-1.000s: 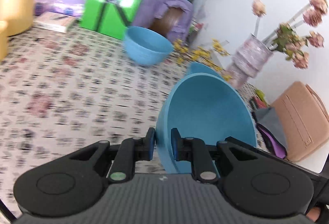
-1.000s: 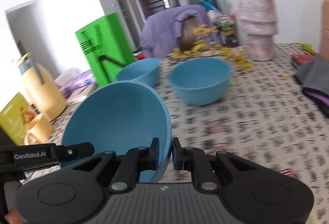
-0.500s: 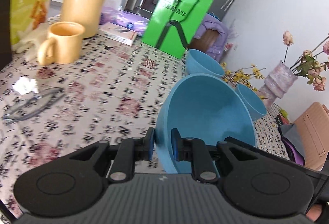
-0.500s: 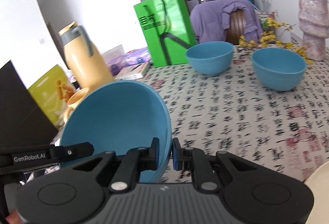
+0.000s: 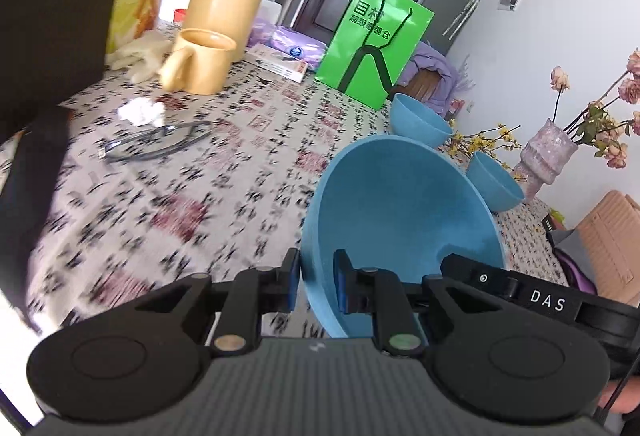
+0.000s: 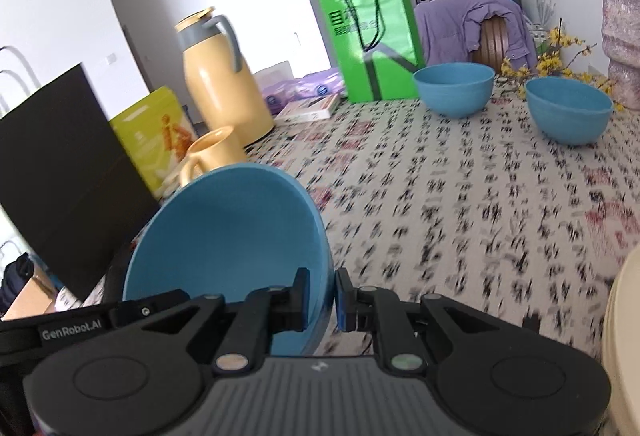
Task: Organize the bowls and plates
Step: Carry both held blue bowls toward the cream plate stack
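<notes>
Patterned cloth covers the whole table [image 5: 224, 140], which carries everything. Three blue bowls show in all: one held bowl [image 5: 400, 220], tilted on edge above the near part of the table, and two resting bowls, the far bowl [image 6: 454, 86] by the far edge beside one green paper bag [image 6: 370, 36] and the right-hand bowl [image 6: 568, 112] near the single pink vase [image 5: 546, 152].

Both grippers clamp that one held bowl at opposite sides of its rim: the left gripper [image 5: 316, 282] on its left wall, the right gripper [image 6: 322, 294] on its right wall.

One yellow flask [image 6: 222, 84] and one yellow mug [image 5: 202, 60] stand toward the table's left edge. Only the left wrist view shows the spectacles [image 5: 156, 144] and a tan bag [image 5: 608, 236], cut off at right. Only the right wrist view shows a cream rim [image 6: 622, 336] at the near right, too cropped to identify. Motion blur smears the cloth nearby.
</notes>
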A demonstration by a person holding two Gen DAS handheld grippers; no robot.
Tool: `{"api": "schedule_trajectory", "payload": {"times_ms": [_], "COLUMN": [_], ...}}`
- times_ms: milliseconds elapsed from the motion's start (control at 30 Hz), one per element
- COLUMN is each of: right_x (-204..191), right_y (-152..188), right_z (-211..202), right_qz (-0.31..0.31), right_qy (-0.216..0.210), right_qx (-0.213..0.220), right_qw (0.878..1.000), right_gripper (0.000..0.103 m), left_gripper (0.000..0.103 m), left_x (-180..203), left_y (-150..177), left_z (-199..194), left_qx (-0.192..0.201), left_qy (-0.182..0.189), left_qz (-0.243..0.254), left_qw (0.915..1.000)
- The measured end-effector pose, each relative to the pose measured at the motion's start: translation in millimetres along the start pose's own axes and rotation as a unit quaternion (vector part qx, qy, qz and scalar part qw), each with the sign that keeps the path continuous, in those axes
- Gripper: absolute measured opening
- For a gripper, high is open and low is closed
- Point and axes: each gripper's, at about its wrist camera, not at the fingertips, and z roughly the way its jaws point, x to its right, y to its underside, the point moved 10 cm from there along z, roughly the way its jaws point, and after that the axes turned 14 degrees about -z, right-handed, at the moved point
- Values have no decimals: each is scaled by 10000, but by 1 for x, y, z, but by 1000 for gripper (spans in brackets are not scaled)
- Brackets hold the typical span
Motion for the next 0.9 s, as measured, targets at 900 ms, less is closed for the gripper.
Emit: {"api": "schedule_trajectory", "payload": {"times_ms": [900], "right_x": [12], "right_y": [52], "right_z": [-1], "right_qz": [555], "right_qy": [210], "right_qx": [-173], "right_qw": [9981], "right_gripper": [26], "left_gripper": [20], "left_x": [-9], "left_y": [32], "left_z": [32], "left_qx": [-640], "left_qy": [107], "left_qz": [-26], "left_qw": [9979]}}
